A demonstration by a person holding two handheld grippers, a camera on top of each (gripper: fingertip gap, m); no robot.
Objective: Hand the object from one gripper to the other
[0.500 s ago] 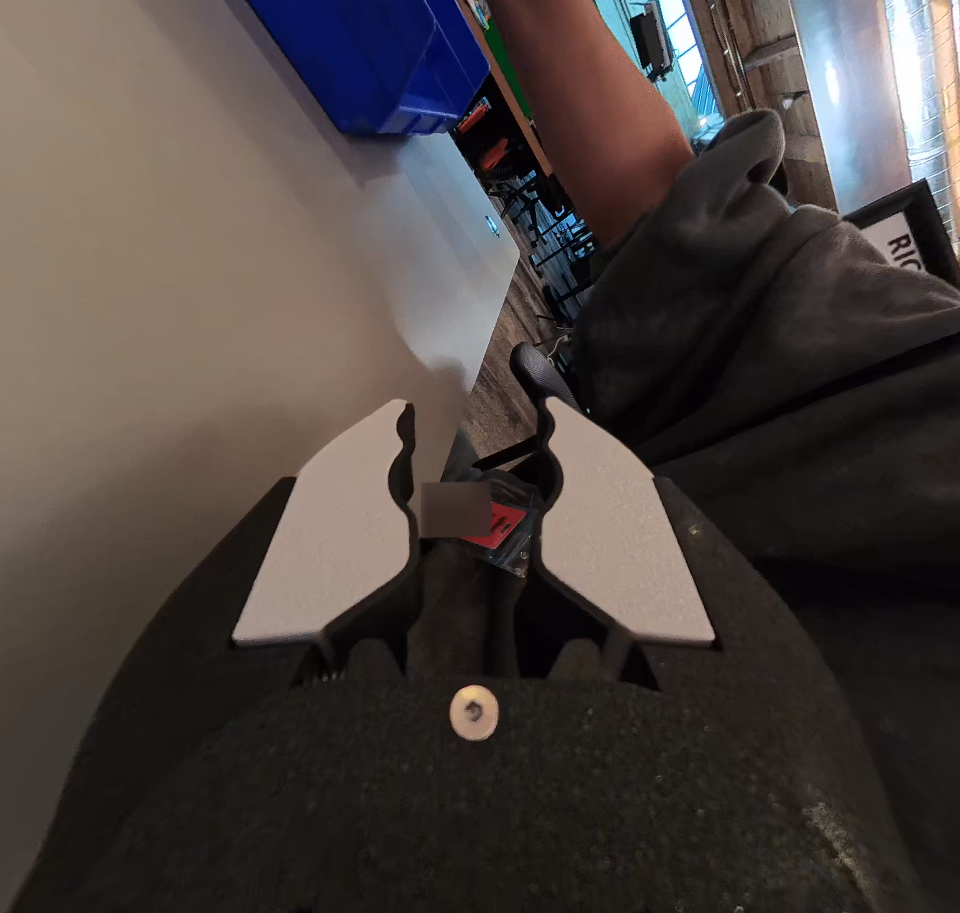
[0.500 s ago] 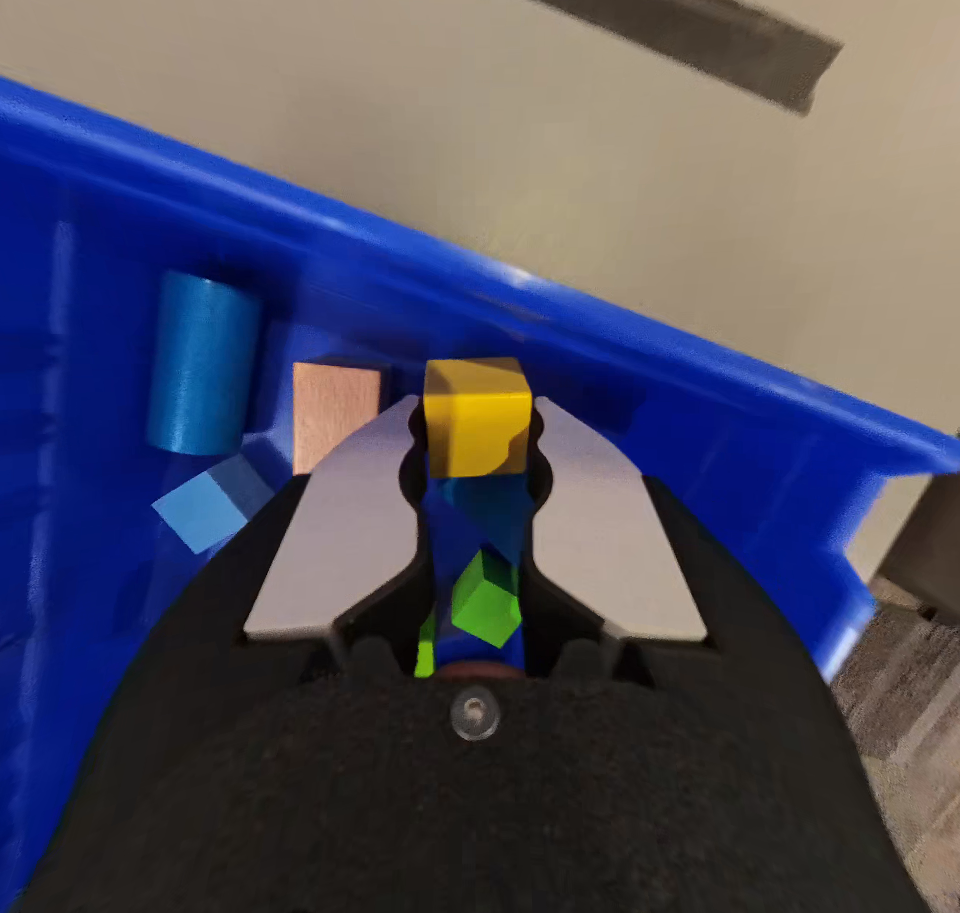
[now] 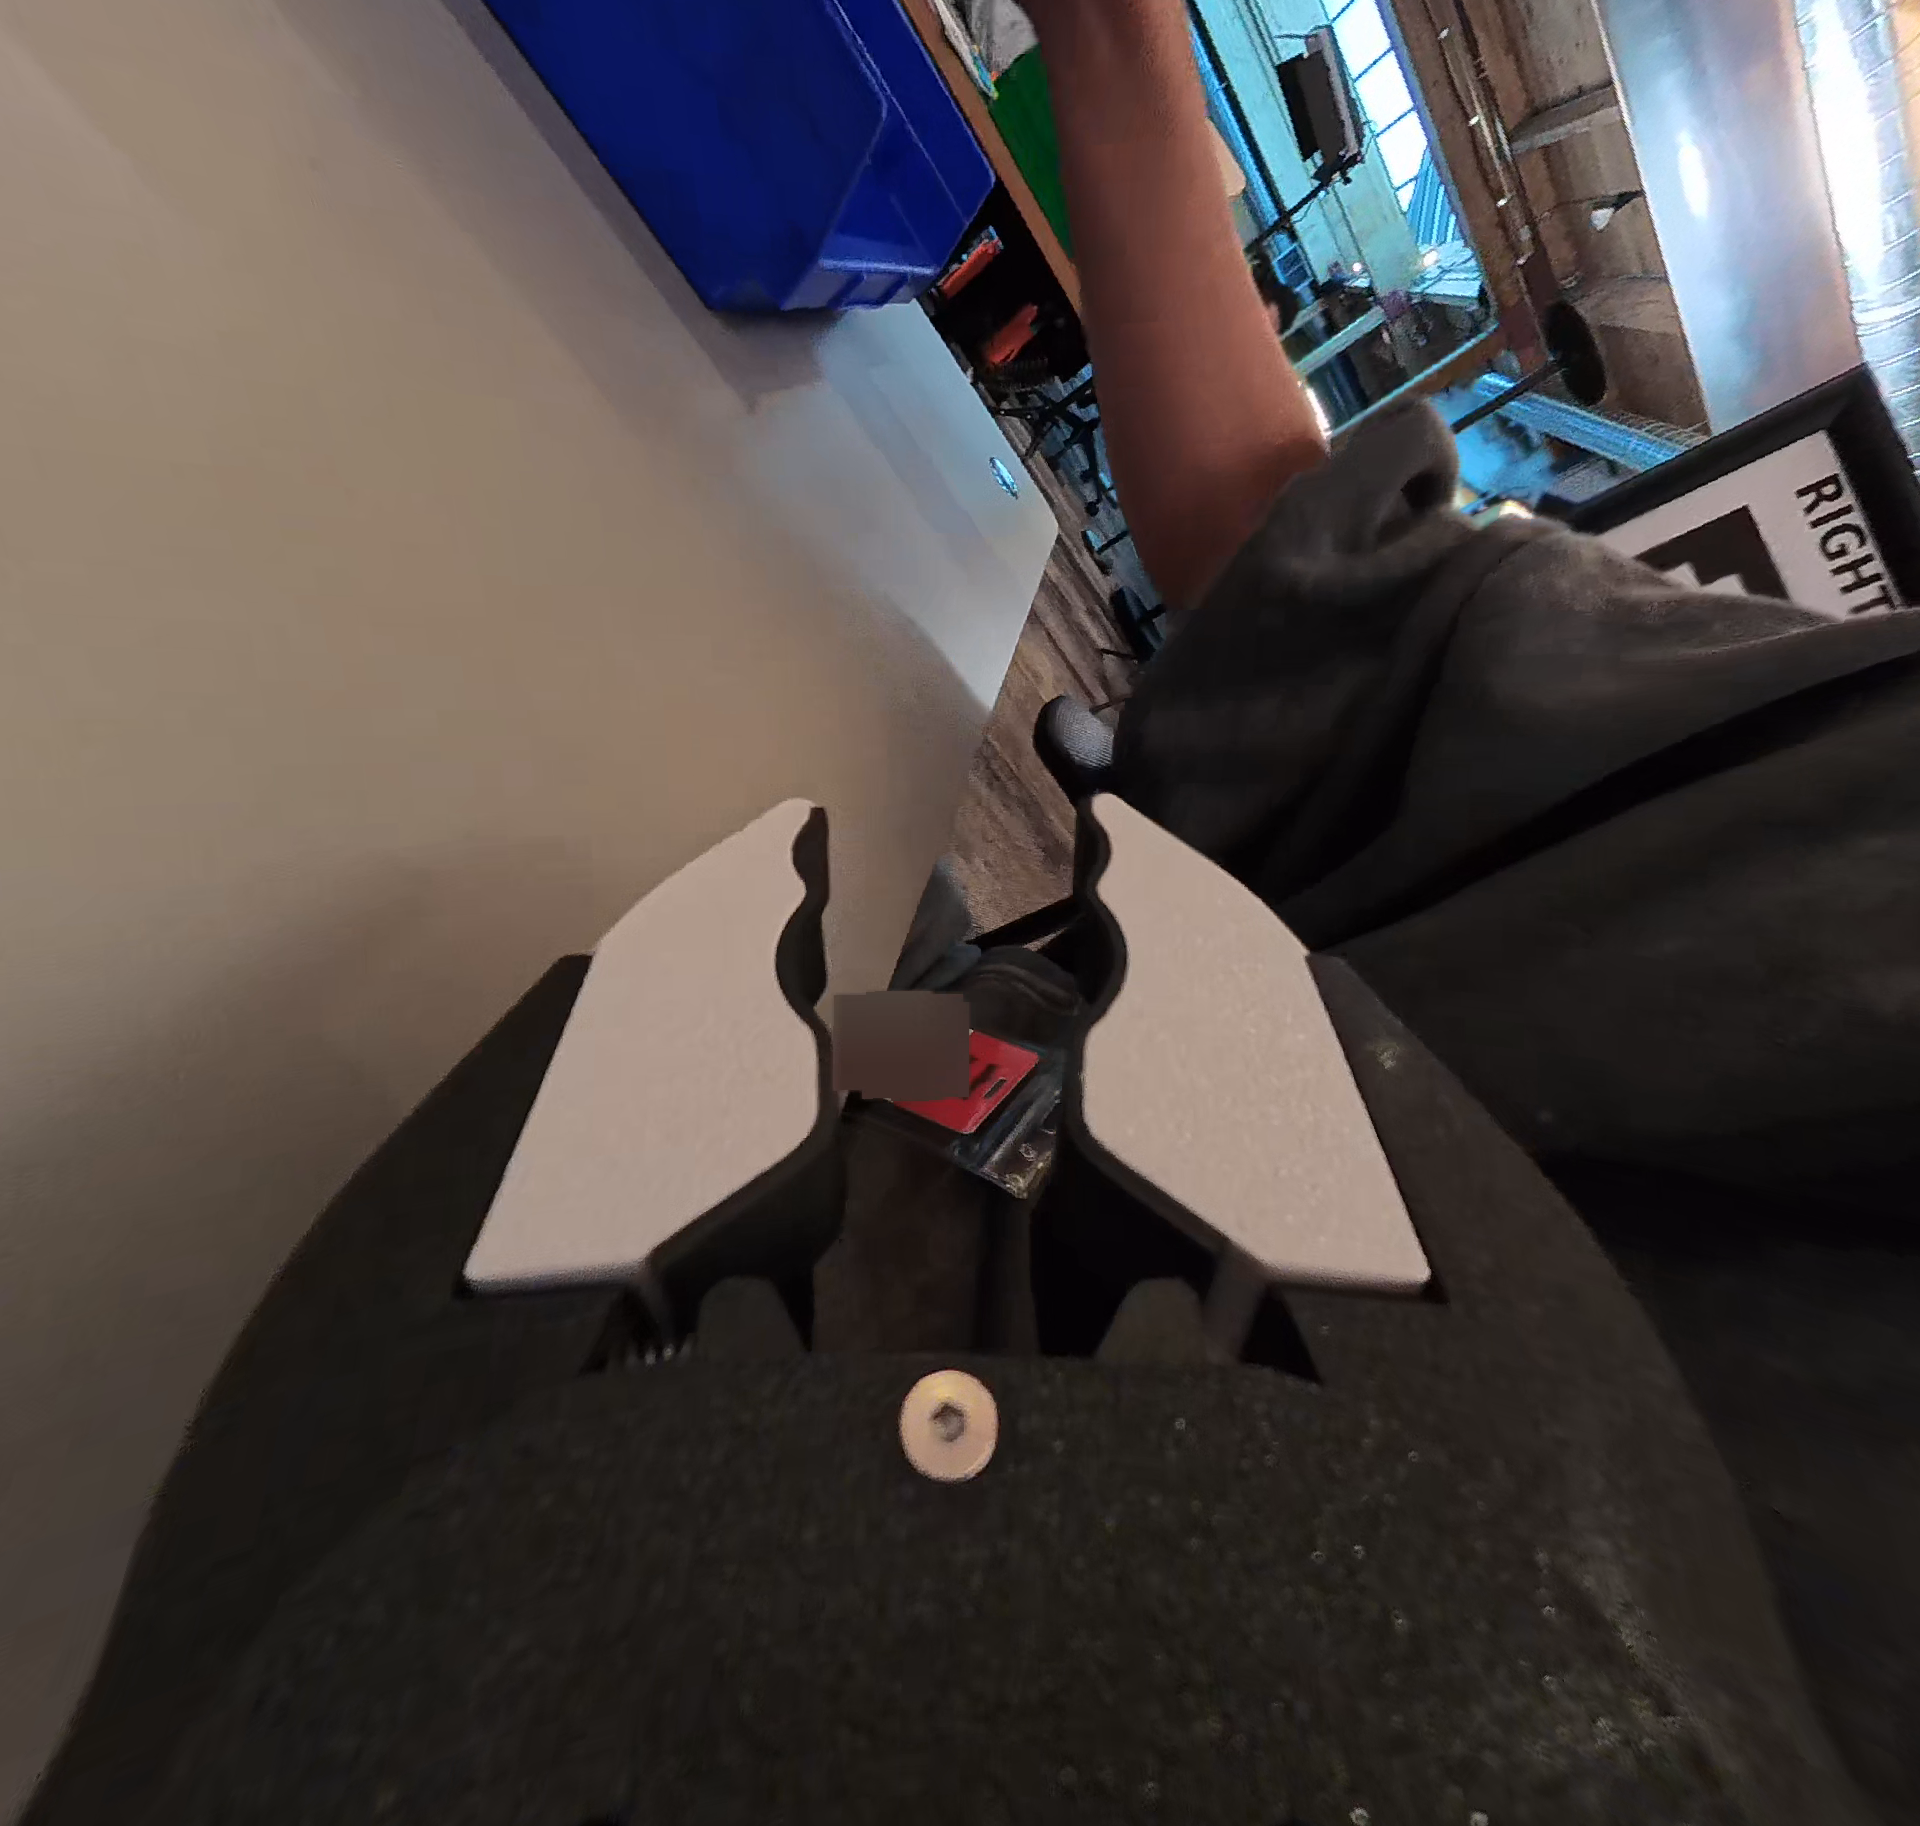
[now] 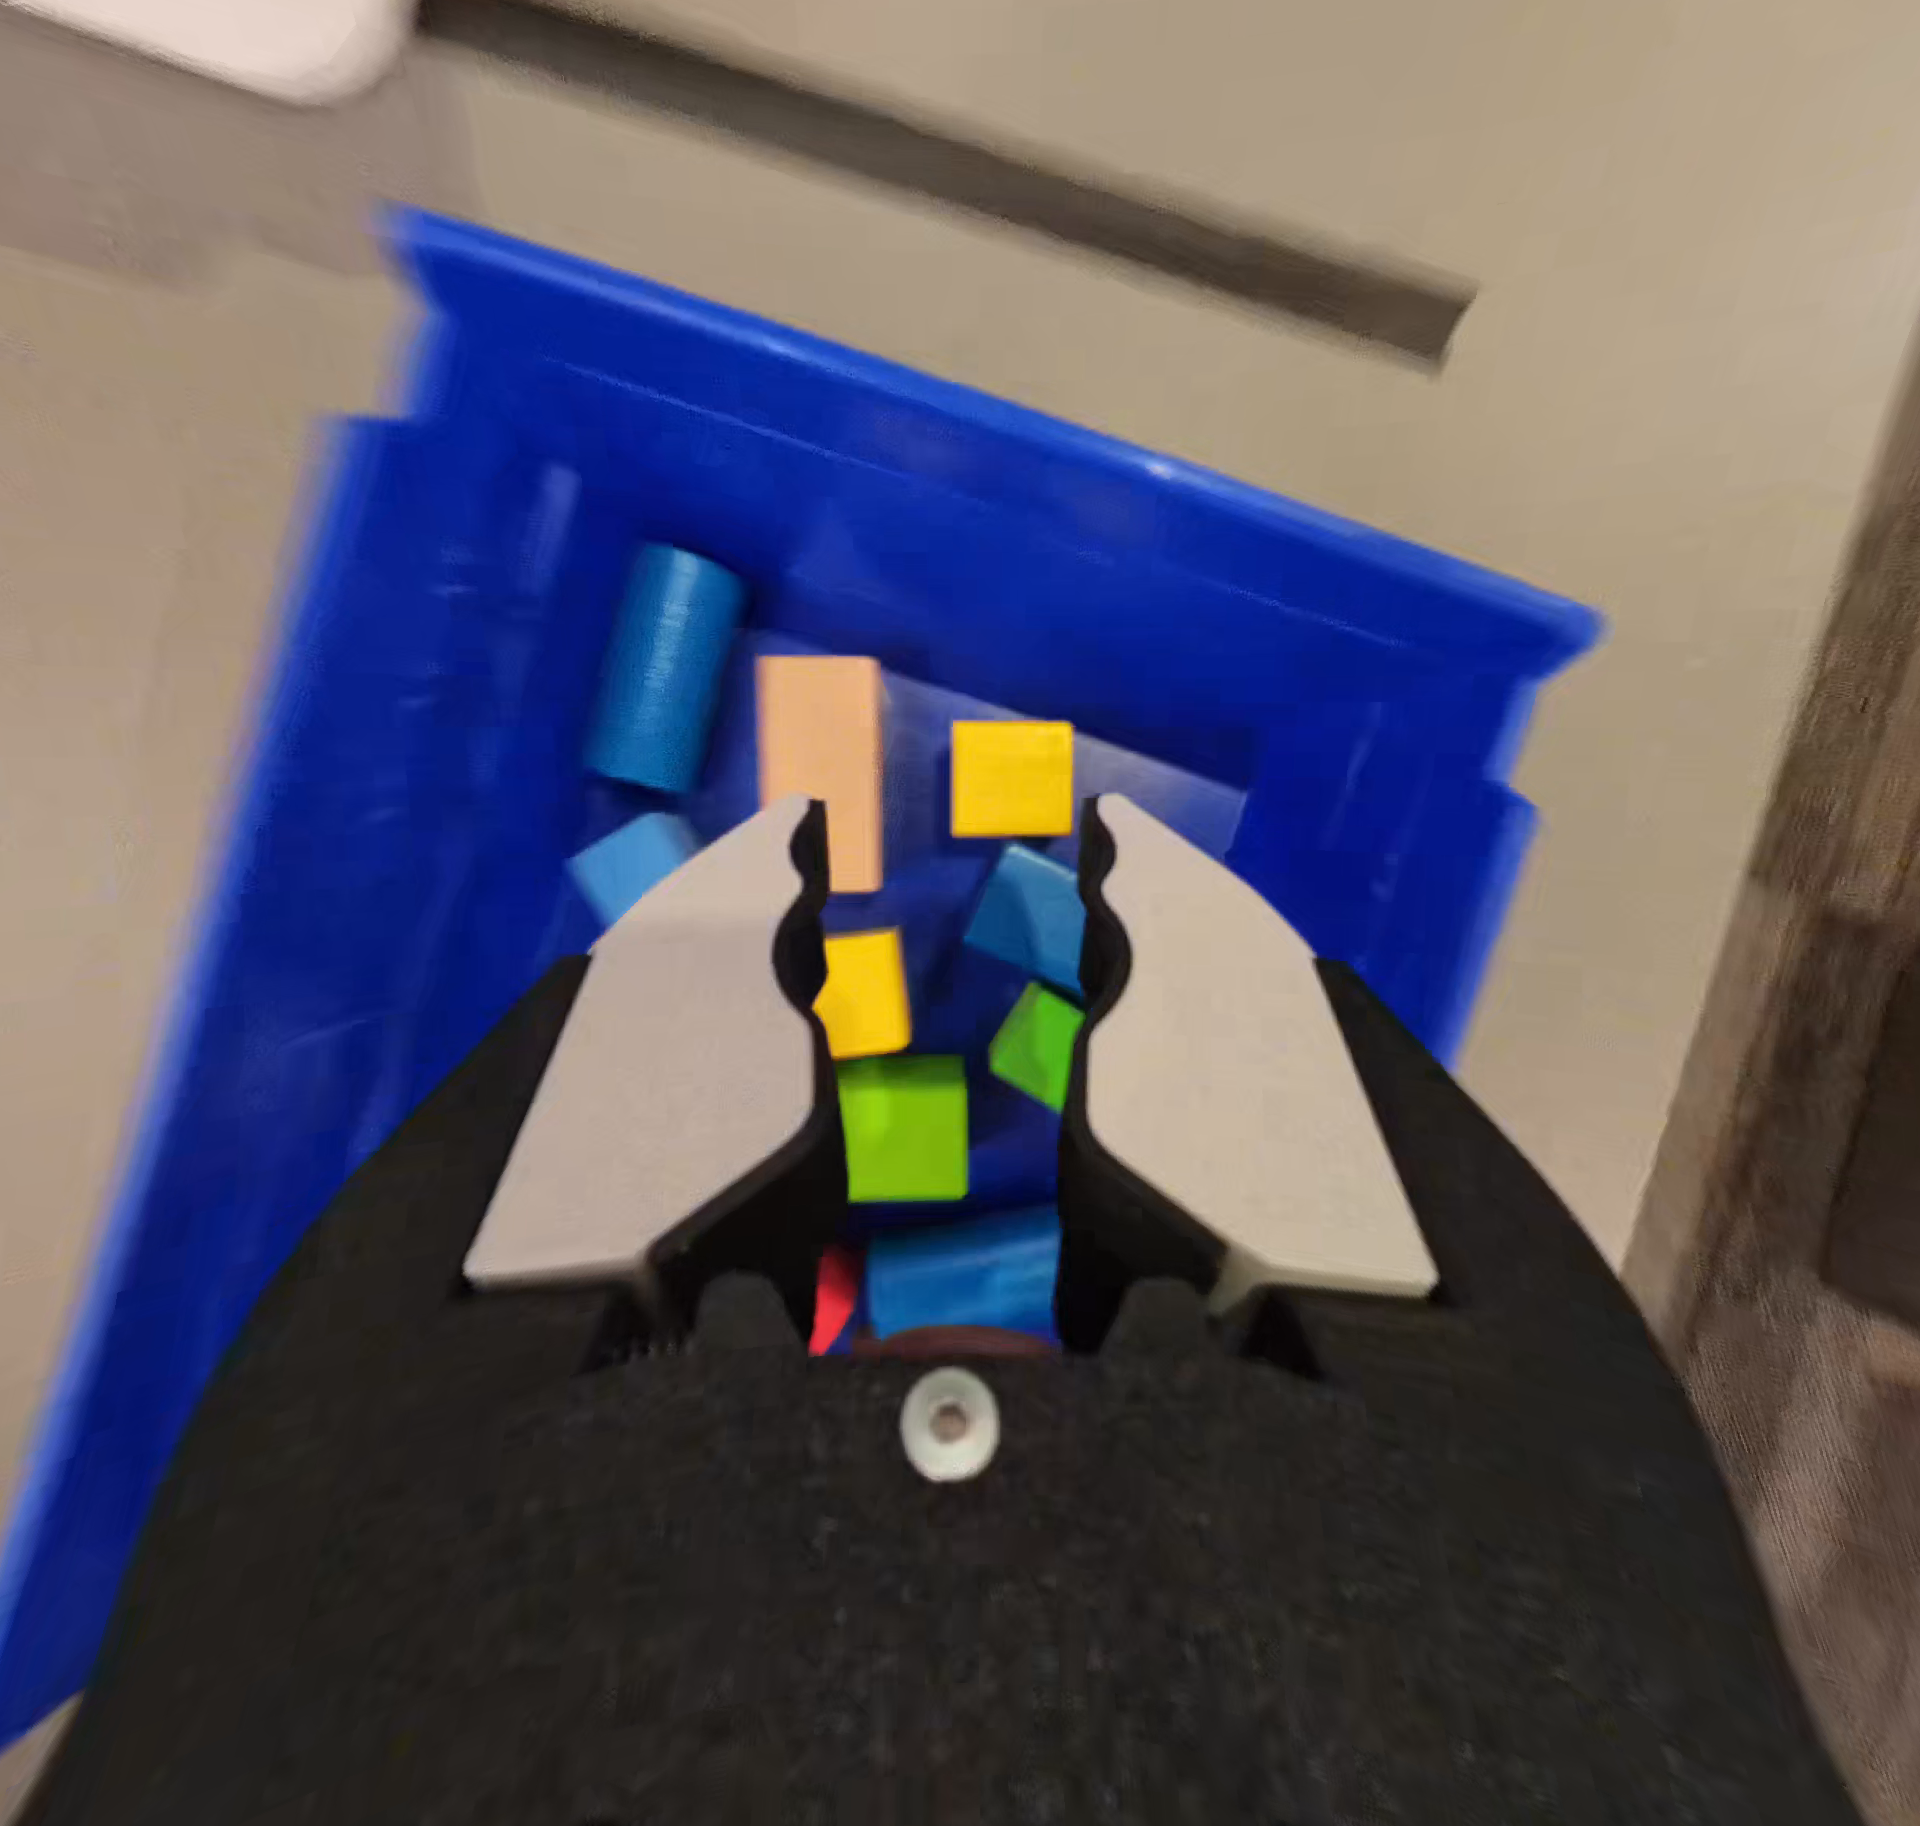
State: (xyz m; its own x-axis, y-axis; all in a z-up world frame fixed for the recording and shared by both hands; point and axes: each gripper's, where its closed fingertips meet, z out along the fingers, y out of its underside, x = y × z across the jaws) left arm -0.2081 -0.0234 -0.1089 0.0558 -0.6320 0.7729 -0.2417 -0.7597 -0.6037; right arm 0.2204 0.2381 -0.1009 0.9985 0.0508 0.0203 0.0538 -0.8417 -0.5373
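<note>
My right gripper (image 4: 951, 810) is open and empty, held above the blue bin (image 4: 1039, 446). A yellow cube (image 4: 1011, 777) lies in the bin just beyond the fingertips, apart from them. Around it are a blue cylinder (image 4: 665, 680), a plain wooden block (image 4: 821, 768), a second yellow cube (image 4: 868, 992), green cubes (image 4: 902, 1127) and blue blocks (image 4: 1023, 914). My left gripper (image 3: 951, 820) is open and empty, tilted sideways at the table's near edge. The blue bin also shows in the left wrist view (image 3: 727, 114), far up the table.
A person's forearm (image 3: 1164, 270) and dark sleeve (image 3: 1507, 737) fill the right of the left wrist view. A red card in a clear holder (image 3: 977, 1090) shows between the left fingers. A dark slot (image 4: 935, 155) crosses the beige table (image 4: 1351, 62) behind the bin. Floor (image 4: 1787, 945) lies right.
My right gripper has opened and let go of the yellow cube, which now lies in the bin. The gripper has drawn back and up from the bin. The left gripper has hardly moved.
</note>
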